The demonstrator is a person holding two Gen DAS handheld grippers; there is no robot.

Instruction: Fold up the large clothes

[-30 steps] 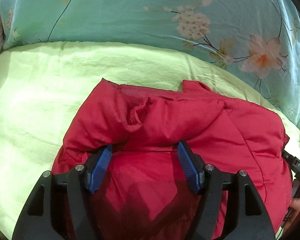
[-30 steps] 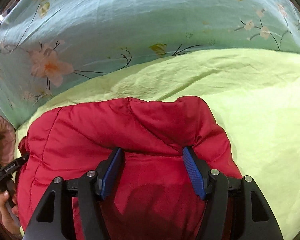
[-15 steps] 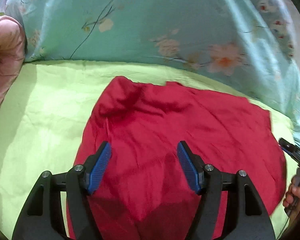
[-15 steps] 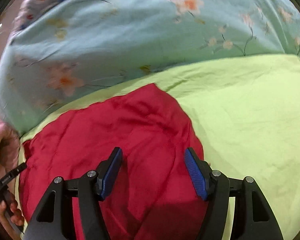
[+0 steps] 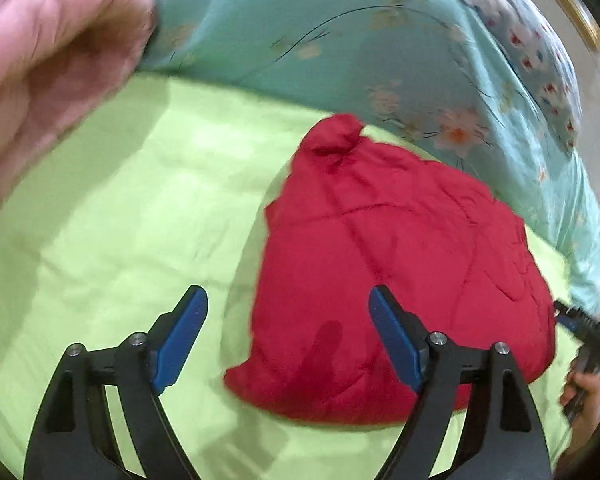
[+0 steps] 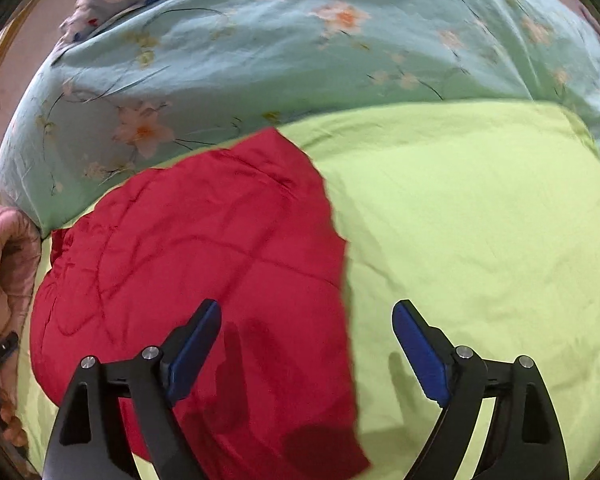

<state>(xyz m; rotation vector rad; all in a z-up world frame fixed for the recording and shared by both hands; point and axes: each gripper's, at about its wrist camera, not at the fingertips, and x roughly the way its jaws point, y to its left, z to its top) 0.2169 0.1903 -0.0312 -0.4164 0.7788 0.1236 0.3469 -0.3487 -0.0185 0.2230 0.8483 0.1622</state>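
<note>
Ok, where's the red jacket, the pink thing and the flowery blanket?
red jacket [image 5: 400, 264]: left wrist view, its quilted middle.
pink thing [image 5: 48, 52]: left wrist view, its puffy front.
flowery blanket [image 6: 280, 60]: right wrist view, its teal middle.

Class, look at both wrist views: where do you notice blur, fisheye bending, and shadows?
Left wrist view: the pink padded fabric is smeared by motion blur, and the green sheet bulges with fisheye bending. Right wrist view: finger shadows fall on the red jacket; the floral quilt curves toward dark round corners.

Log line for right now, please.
red jacket: folded bundle on green sheet | left gripper: opening, empty | right gripper: opening, empty | both above jacket, not touching
</note>
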